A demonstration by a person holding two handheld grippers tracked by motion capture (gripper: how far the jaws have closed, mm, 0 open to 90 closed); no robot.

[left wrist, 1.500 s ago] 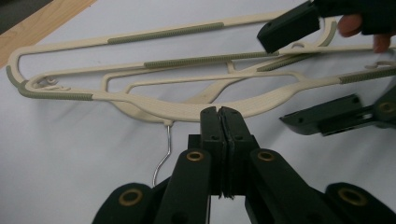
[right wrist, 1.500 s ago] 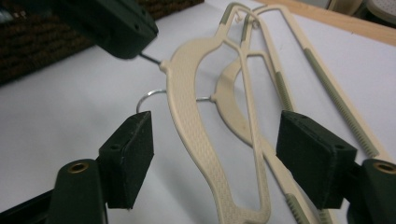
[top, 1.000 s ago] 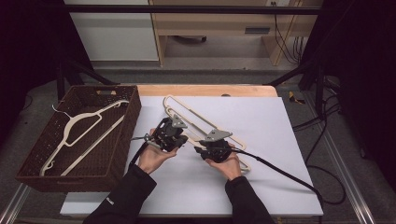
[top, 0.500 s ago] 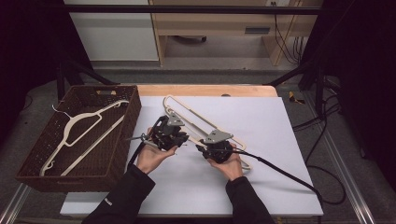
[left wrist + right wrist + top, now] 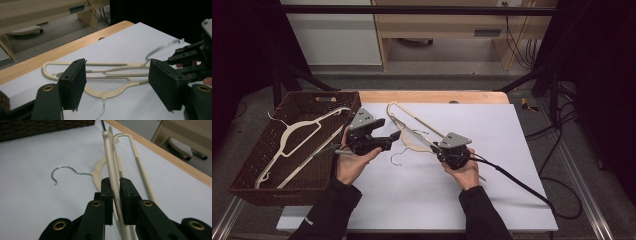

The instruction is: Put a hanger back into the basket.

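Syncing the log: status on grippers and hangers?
Left hand-held gripper open, jaws just widened, holding nothing. Right hand-held gripper clamped on cream hanger. Second hanger lies beneath, close.

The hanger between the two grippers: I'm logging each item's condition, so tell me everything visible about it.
The hanger is cream, seemingly plastic, with a thin metal hook and slim bars. Two appear stacked on the white table. The right gripper clamps one arm edge-on. The left gripper hangs open above it, untouching, its jaws having just opened.
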